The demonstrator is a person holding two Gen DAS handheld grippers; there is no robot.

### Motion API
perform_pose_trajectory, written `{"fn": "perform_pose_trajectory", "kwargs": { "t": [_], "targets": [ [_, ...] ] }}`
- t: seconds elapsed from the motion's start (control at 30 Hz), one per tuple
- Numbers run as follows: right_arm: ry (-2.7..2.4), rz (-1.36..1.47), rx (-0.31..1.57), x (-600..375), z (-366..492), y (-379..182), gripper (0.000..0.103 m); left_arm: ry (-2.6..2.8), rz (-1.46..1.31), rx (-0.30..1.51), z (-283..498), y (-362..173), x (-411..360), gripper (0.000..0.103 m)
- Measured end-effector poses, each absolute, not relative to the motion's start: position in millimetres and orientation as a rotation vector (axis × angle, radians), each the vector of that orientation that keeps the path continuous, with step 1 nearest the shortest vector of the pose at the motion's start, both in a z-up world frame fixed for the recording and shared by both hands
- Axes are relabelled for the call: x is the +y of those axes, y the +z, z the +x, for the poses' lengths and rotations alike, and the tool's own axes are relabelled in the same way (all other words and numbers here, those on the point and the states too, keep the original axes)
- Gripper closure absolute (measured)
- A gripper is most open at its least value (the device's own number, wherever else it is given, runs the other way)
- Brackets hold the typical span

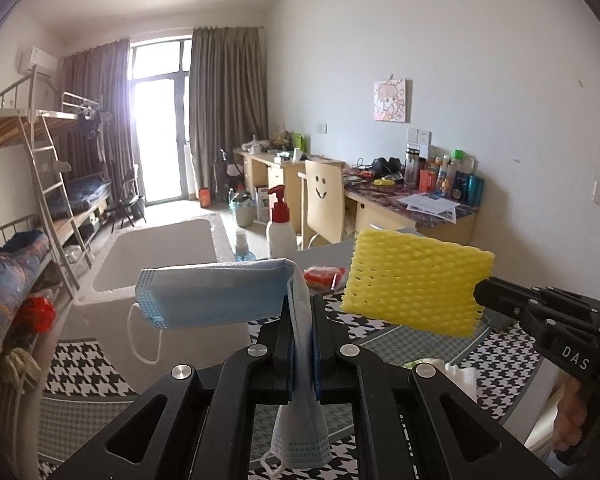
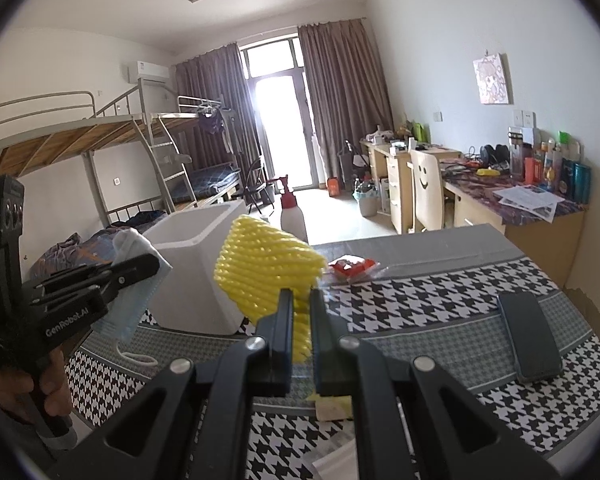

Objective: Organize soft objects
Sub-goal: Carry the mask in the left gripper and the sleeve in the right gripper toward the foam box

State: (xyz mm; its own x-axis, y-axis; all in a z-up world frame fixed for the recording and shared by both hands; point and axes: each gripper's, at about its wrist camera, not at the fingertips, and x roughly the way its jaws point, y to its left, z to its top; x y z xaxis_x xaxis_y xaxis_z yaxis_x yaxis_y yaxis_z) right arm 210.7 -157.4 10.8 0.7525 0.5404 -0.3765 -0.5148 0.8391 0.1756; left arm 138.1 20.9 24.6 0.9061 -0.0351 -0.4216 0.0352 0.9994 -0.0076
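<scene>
Left wrist view: your left gripper (image 1: 302, 344) pinched the mask (image 1: 216, 296); right gripper (image 2: 300, 320) clamped the foam net (image 2: 266, 268). Thin holds; either could slip short of the box (image 1: 156, 260).

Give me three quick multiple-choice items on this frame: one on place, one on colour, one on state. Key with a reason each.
1. Where does the white foam box stand?
A. on the houndstooth cloth
B. on the bunk bed
C. on the wooden chair

2. What colour is the foam net in the right claw?
A. red
B. yellow
C. green

3. What is the left claw doing?
A. open over the box
B. shut on nothing
C. shut on the blue face mask

Key:
1 A, its base sits on the houndstooth cloth.
2 B, the net is bright yellow in both views.
3 C, the mask is pinched between the fingers and droops on either side.
</scene>
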Motion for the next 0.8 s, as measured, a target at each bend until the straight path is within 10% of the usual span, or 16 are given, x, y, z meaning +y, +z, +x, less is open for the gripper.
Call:
{"fn": "perform_pose_trajectory", "kwargs": {
  "t": [0.8],
  "targets": [
    [0.589,0.051,0.397,-144.1,225.0,31.1,0.093,-0.029,0.031,0.377,148.2,51.6,26.5,0.096]
  ]
}}
